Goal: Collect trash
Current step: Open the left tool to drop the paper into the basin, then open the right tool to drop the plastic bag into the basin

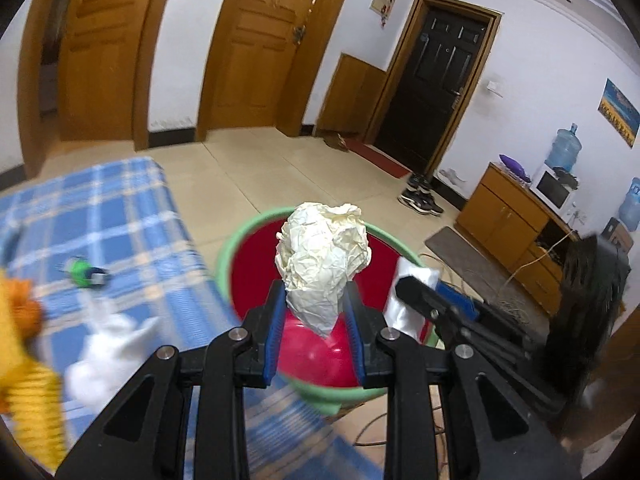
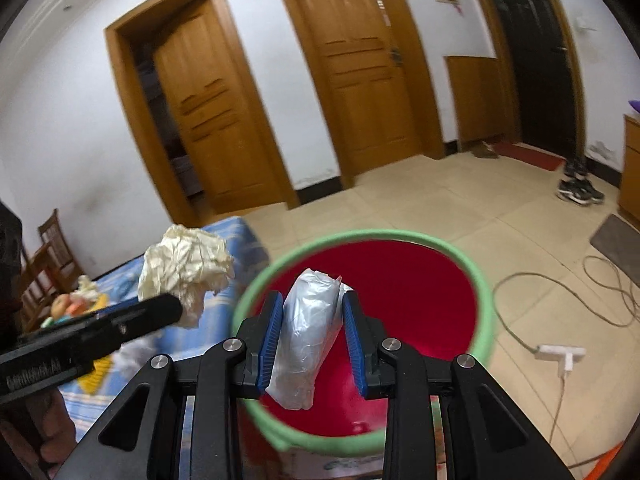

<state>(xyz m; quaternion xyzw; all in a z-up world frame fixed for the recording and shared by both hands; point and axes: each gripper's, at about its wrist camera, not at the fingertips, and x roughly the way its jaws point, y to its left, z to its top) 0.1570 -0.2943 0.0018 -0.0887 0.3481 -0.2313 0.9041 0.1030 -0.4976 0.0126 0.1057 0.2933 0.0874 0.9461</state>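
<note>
- The left gripper [image 1: 314, 316] has its black fingers with blue pads clamped on a crumpled ball of cream-white paper [image 1: 324, 258]; the ball bulges above the fingertips and tapers to a point between the pads.
- The right gripper [image 2: 310, 330] has its two blue pads pressed against a crinkled silver-grey plastic wrapper [image 2: 306, 336], which stands roughly upright between them and hangs a little below the pads.
- A round red bin with a green rim [image 2: 486, 300] sits on the floor just beyond both grippers; in the right wrist view the wrapper is over its red interior, and in the left wrist view the paper ball shows in front of the bin's opening.
- In the left wrist view the right gripper and its wrapper appear just to the right of the paper ball, near the bin's right rim.
- In the right wrist view the left gripper reaches in from the left, with the paper ball left of the bin's rim.
- A blue plaid cloth [image 1: 120, 220] covers a surface to the left of the bin; on it lie a white tissue-like wad [image 1: 108, 354], a small green object [image 1: 82, 272] and something yellow and orange [image 1: 28, 364], all blurred.
- Pale floor tiles [image 1: 260, 168] stretch to wooden doors [image 1: 256, 48] on the far wall.
</note>
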